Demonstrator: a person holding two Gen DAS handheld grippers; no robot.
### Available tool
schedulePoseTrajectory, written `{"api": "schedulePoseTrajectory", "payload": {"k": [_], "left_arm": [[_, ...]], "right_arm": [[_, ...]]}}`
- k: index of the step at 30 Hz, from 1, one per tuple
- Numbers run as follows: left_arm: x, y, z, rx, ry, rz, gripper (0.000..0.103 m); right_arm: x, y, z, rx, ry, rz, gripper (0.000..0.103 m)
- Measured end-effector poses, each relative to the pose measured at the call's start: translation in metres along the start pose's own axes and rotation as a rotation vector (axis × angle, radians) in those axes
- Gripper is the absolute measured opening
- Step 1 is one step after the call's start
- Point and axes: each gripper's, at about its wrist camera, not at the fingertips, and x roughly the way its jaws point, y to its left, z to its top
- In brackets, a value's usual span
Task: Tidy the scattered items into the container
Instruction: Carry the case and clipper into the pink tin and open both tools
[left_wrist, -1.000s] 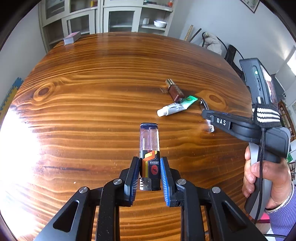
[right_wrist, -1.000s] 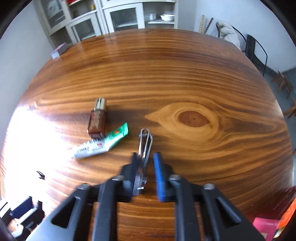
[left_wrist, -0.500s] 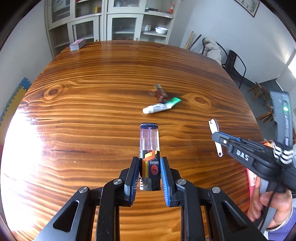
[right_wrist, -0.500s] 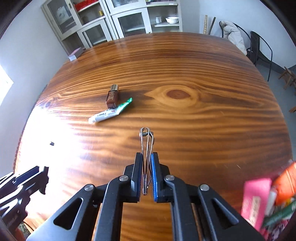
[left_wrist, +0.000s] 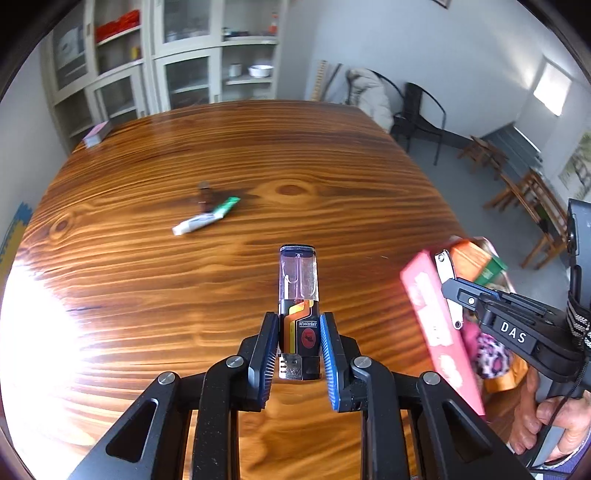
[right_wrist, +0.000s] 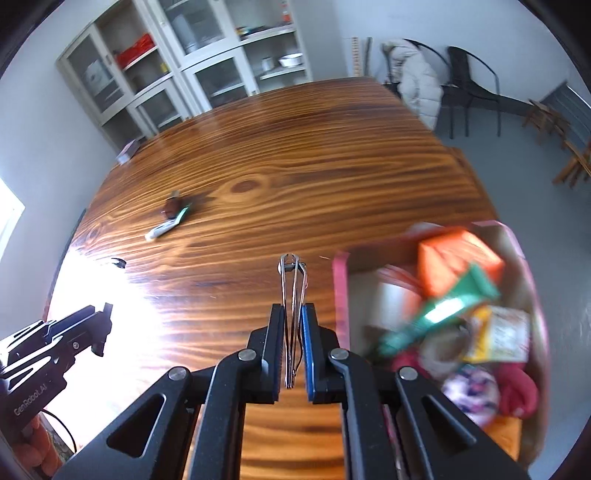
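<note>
My left gripper (left_wrist: 297, 350) is shut on a lighter (left_wrist: 298, 291) with a clear tank and black-orange label, held above the table. My right gripper (right_wrist: 291, 347) is shut on a metal nail clipper (right_wrist: 292, 295); in the left wrist view the clipper (left_wrist: 448, 291) hangs by the pink-rimmed box (left_wrist: 436, 325). That box (right_wrist: 341, 295), full of packets, sits at the table's right edge. A white-green tube (left_wrist: 205, 221) and a brown bottle (left_wrist: 204, 195) lie together on the far table; they also show in the right wrist view, tube (right_wrist: 166, 227) and bottle (right_wrist: 172, 206).
The wooden table (left_wrist: 147, 295) has strong glare at the left. A small pink box (left_wrist: 96, 134) lies at its far corner. White cabinets (left_wrist: 177, 74) stand behind, chairs (left_wrist: 417, 110) at the right. My left gripper shows at the lower left of the right wrist view (right_wrist: 101, 328).
Both grippers have lifted and swung right with their items. The box of packets has come into view beside the right gripper. The tube and bottle stay put.
</note>
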Motion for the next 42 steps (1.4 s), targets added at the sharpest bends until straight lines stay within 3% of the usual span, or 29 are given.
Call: {"api": "schedulePoseTrajectory", "payload": {"k": [18, 26, 31, 32, 33, 35, 38, 42], "left_arm": [[0.006, -0.134, 0.004, 0.185, -0.015, -0.142, 0.024], [0.011, -0.185, 0.005, 0.276, -0.001, -0.207, 0.024], [0.011, -0.198, 0.007, 0.281, 0.008, -0.242, 0.025], [0.012, -0.200, 0.007, 0.281, 0.018, -0.248, 0.032], [0.012, -0.201, 0.006, 0.282, 0.021, -0.248, 0.054], [0.006, -0.198, 0.004, 0.268, -0.014, -0.230, 0.082], [-0.003, -0.186, 0.004, 0.232, -0.045, -0.220, 0.082], [-0.004, -0.166, 0.004, 0.163, -0.040, -0.188, 0.082]], "right_arm": [[-0.081, -0.108, -0.042, 0.137, -0.089, -0.105, 0.010], [-0.099, -0.128, -0.061, 0.184, -0.100, -0.115, 0.010], [-0.098, -0.125, -0.067, 0.172, -0.083, -0.082, 0.010], [-0.097, -0.125, -0.067, 0.171, -0.076, -0.074, 0.010], [-0.096, -0.126, -0.067, 0.177, -0.068, -0.070, 0.011], [-0.094, -0.127, -0.067, 0.193, -0.061, -0.062, 0.013], [-0.095, -0.128, -0.066, 0.205, -0.070, -0.062, 0.025], [-0.093, -0.127, -0.066, 0.217, -0.068, -0.060, 0.025]]}}
